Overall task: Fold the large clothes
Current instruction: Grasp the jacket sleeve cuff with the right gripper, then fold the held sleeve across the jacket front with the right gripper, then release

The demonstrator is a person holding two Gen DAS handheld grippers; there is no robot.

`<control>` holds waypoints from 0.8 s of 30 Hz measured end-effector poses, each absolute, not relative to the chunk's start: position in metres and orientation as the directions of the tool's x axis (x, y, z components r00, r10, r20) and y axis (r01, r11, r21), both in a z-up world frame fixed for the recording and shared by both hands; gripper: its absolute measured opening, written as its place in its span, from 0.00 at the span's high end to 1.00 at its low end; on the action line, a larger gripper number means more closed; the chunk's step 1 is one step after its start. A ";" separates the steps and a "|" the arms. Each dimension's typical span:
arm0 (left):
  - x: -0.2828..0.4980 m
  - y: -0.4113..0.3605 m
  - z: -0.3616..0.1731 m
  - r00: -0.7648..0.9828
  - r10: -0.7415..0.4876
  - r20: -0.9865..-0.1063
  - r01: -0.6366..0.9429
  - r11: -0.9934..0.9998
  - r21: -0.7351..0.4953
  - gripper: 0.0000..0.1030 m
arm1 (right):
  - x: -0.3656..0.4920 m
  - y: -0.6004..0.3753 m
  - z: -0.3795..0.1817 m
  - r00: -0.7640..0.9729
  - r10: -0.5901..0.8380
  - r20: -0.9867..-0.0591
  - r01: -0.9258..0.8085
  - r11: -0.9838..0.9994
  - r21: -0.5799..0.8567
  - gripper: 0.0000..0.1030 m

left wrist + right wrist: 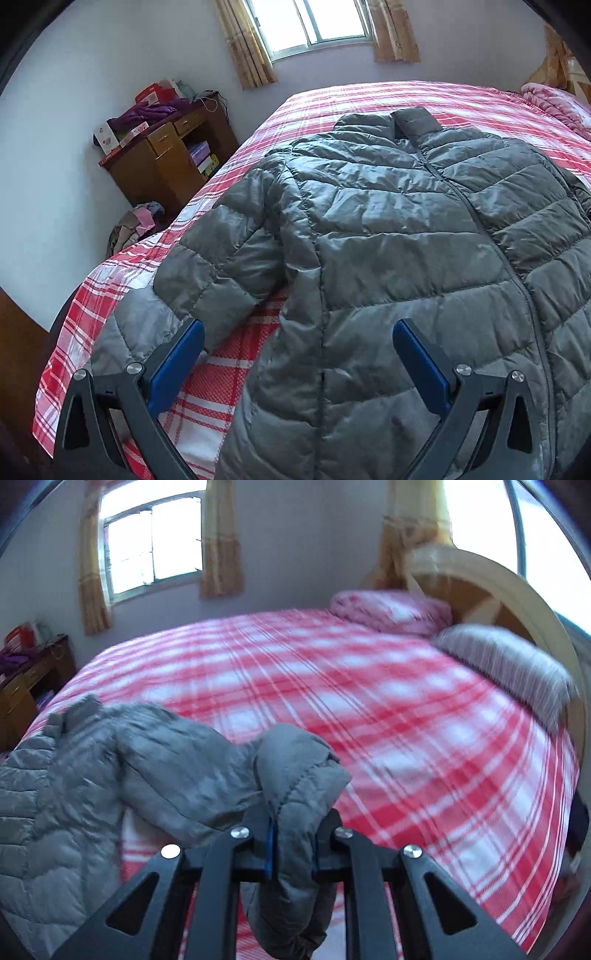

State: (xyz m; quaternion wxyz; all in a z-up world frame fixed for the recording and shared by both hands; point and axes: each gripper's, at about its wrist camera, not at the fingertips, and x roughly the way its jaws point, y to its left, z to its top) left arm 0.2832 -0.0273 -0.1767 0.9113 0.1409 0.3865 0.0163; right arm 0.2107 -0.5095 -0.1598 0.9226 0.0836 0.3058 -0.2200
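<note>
— Jacket (pixel 388 229) lies flat on the plaid bed (pixel 369 96), straight ahead of the left gripper (pixel 299 354), whose fingers are spread with nothing between them.

— And the right gripper (pixel 291 845)?

— Pinching a sleeve (pixel 295 775). Pillows (pixel 506 664) beyond it, desk (pixel 166 155) off left.

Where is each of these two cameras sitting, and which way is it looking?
Left wrist view: sits on the left gripper, looking down along its open blue jaws at the grey puffer jacket spread on the plaid bed; desk and window beyond.
Right wrist view: sits on the right gripper, jaws shut on the jacket's sleeve, facing the headboard and pillows.
Both show jacket, bed, window; no hand visible.
</note>
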 end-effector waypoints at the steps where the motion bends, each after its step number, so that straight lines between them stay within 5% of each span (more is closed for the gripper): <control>1: 0.285 -0.026 -0.177 0.700 0.138 -0.701 0.080 0.960 0.270 0.01 | 0.218 -0.500 -0.153 0.728 -0.346 -0.592 0.436 0.900 0.011 0.85; 12: 0.304 -0.011 -0.173 0.694 0.136 -0.707 0.085 0.960 0.268 0.01 | 0.280 -0.375 -0.139 0.789 -0.184 -0.586 0.179 0.982 -0.068 0.85; 24: 0.311 0.025 -0.180 0.667 0.174 -0.725 0.032 0.965 0.262 0.01 | 0.320 -0.247 -0.196 0.775 -0.069 -0.629 -0.034 0.988 -0.149 0.85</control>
